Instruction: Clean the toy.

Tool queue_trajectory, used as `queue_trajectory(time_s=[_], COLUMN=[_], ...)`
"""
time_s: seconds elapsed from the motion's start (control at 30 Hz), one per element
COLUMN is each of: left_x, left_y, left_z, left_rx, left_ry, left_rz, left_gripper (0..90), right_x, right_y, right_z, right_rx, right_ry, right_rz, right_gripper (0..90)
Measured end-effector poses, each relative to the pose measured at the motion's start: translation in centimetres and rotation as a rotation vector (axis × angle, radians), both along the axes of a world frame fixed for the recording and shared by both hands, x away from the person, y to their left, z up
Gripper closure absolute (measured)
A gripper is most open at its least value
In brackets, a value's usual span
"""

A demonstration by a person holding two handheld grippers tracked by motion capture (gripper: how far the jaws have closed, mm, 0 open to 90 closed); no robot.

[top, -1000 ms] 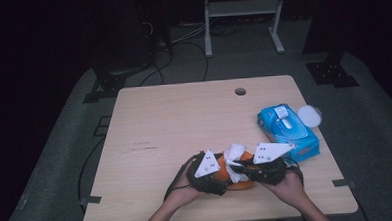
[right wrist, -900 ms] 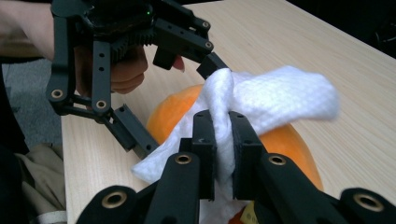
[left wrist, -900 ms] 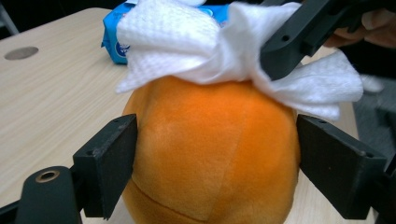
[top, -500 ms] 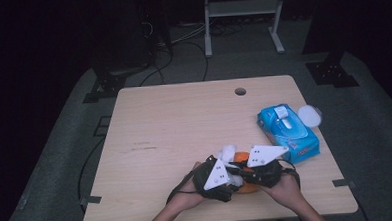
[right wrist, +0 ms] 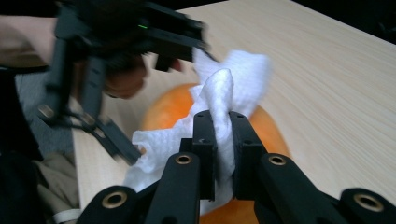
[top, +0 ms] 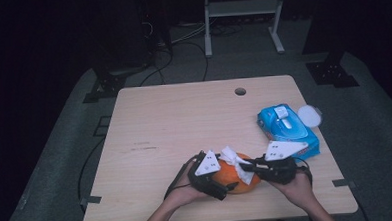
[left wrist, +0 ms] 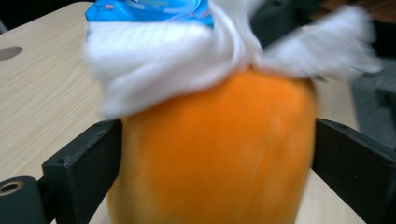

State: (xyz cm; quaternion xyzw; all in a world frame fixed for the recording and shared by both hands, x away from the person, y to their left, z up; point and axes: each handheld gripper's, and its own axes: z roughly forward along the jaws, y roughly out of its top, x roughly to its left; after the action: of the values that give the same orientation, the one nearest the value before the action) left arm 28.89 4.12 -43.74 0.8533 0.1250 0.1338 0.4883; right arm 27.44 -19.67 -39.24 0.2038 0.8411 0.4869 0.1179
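Orange fruit (top: 237, 176) lies on the surface (top: 184, 121) near its front edge, long axis running roughly left-right in the high view, ends toward the two hands. White wipe (top: 235, 161) is draped over its top. Left gripper (top: 222, 182) straddles the fruit, jaws wide on either flank and just opened further; contact unclear through blur in the left gripper view. Right gripper (right wrist: 223, 140) is pinched tight on a fold of the wipe, above the fruit. Blue wipes pack (top: 287, 129) sits just right of the fruit and farther back, white lid (top: 310, 115) beside it. Cable hole (top: 240, 91) is well behind.
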Motion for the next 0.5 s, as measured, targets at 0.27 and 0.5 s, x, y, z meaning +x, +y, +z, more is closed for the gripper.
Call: queue_trajectory(time_s=[0.27,0.5], left_x=[0.3,0.7], left_y=[1.2,1.6], left_z=[0.4,0.2], left_rx=[-0.056,-0.048], left_ry=[-0.086,0.001], left_rz=[0.101,0.117], left_gripper=[28.6,19.4], right_x=[0.8,1.6], right_y=[-1.3,-2.4], right_z=[0.1,-1.0], right_rx=[-0.015,-0.011], right_ry=[-0.012,0.047], right_rz=[-0.071,-0.094], right_gripper=[82.0,81.8])
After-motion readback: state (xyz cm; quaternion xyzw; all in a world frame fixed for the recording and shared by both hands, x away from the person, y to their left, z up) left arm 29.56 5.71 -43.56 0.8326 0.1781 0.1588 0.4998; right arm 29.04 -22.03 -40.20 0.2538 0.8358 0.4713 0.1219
